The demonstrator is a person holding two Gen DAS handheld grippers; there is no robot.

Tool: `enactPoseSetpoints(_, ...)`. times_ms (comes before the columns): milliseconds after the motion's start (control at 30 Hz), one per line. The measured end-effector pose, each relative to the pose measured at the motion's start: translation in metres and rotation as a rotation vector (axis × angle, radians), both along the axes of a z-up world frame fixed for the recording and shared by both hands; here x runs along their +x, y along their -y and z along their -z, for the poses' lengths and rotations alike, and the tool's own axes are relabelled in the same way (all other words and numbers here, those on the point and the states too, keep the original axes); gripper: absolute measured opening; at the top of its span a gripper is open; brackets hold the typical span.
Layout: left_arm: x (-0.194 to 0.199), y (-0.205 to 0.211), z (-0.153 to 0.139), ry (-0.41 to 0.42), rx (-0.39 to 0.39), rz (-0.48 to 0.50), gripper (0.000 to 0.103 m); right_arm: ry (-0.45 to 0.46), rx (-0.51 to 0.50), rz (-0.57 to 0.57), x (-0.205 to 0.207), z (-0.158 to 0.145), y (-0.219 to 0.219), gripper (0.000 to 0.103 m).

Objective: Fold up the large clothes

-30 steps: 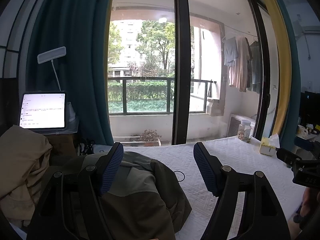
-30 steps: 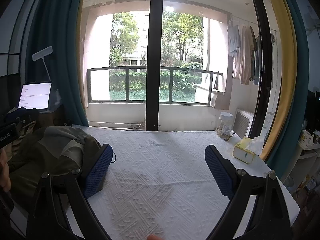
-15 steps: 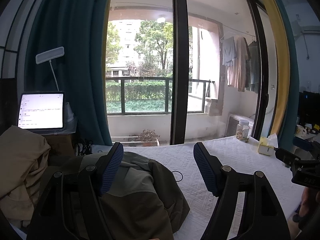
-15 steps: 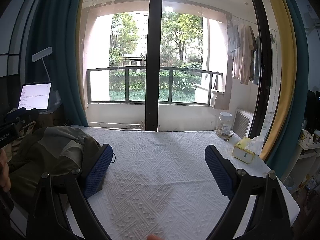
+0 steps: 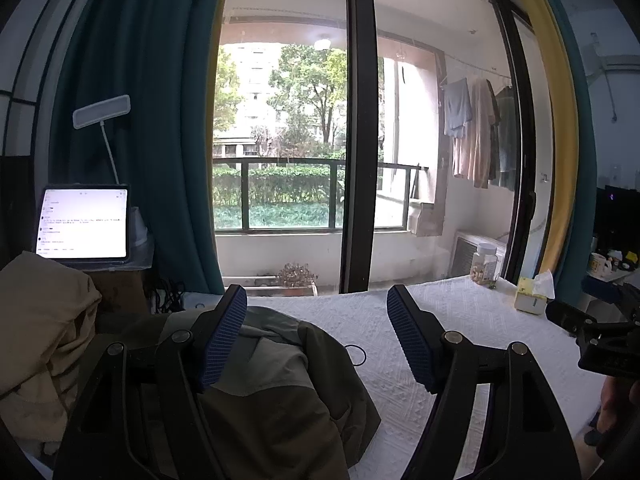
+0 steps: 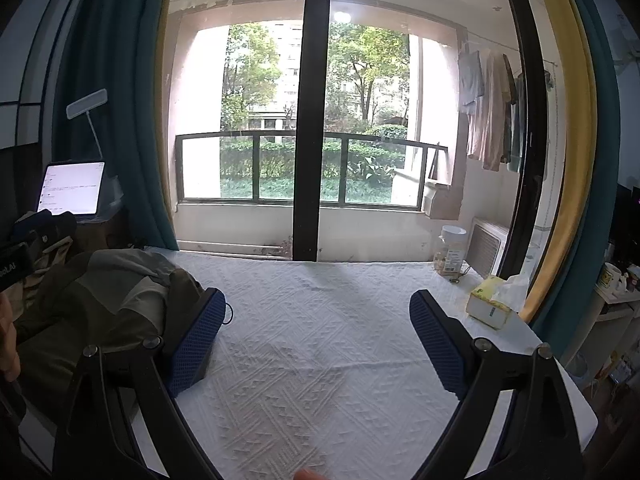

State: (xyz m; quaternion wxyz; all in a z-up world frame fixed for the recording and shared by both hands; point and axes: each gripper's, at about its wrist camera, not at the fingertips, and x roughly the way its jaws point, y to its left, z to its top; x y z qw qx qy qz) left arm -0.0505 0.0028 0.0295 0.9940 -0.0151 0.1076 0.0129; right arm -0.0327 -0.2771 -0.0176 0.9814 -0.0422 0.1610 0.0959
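An olive-green jacket (image 5: 276, 392) lies crumpled at the left end of the white textured tabletop (image 5: 460, 320); it also shows in the right wrist view (image 6: 100, 304). My left gripper (image 5: 316, 340) is open and empty, hovering just above the jacket's right part. My right gripper (image 6: 316, 340) is open and empty above the bare white cloth (image 6: 312, 320), its left finger next to the jacket's edge. A black cord loop (image 5: 355, 355) sticks out from the jacket.
A beige garment pile (image 5: 40, 340) lies left of the jacket. A lit tablet (image 5: 84, 224) stands behind it. A tissue box (image 6: 490, 306) and a jar (image 6: 450, 252) sit at the table's far right. Glass balcony doors are behind the table.
The left wrist view has shifted slightly to the left. The right gripper has not visibly moved. Both grippers stay open.
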Motion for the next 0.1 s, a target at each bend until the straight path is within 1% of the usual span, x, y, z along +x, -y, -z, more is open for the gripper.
enactPoseSetpoints(100, 0.0029, -0.0001, 0.0013, -0.009, -0.005, 0.001, 0.076, -0.004, -0.004, -0.004, 0.0009, 0.0014, -0.0013, 0.093)
